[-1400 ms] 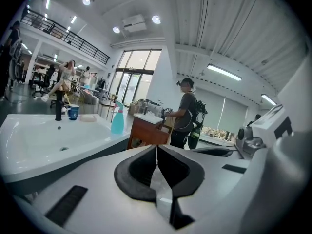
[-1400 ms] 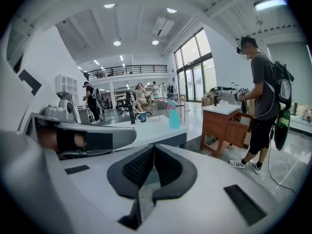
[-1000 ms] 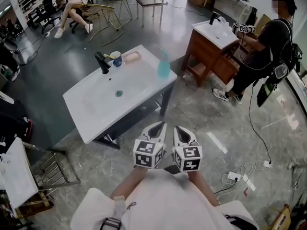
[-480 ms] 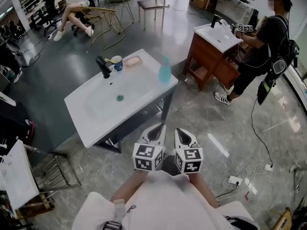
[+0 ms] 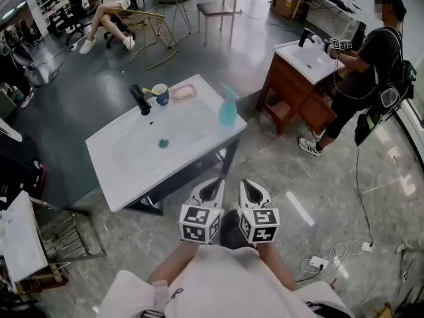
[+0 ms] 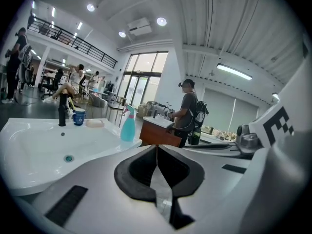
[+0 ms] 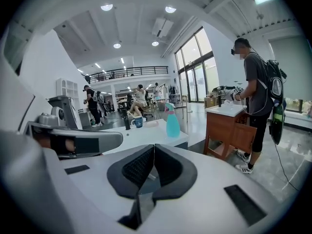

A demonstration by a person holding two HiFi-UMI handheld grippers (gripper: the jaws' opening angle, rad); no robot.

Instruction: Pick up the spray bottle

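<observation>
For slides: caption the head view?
Left hand-held gripper and right hand-held gripper, both shut, short of spray bottle on sink.

Bright, even indoor light: ceiling spots (image 7: pixel 108 7) above sink (image 5: pixel 126 171), tall windows (image 7: pixel 195 67) beyond it. Soft sheen on sink top, shadow beneath. Gripper views fisheye-warped, black vignetted corners; near fingers (image 7: pixel 139 167) slightly soft.

The white basin surface (image 5: pixel 126 171) is standing ahead of the left claw (image 5: pixel 213 185) and the right claw (image 5: pixel 249 185), stretching away to their left. A turquoise spray bottle (image 5: pixel 228 108) is standing upright on its corner straight ahead of the claws, well apart from them. Farther off to the left, a black tap (image 5: pixel 140 100), a blue mug (image 5: pixel 160 93) and a pink soap dish (image 5: pixel 183 91) are sitting along the far edge.
</observation>
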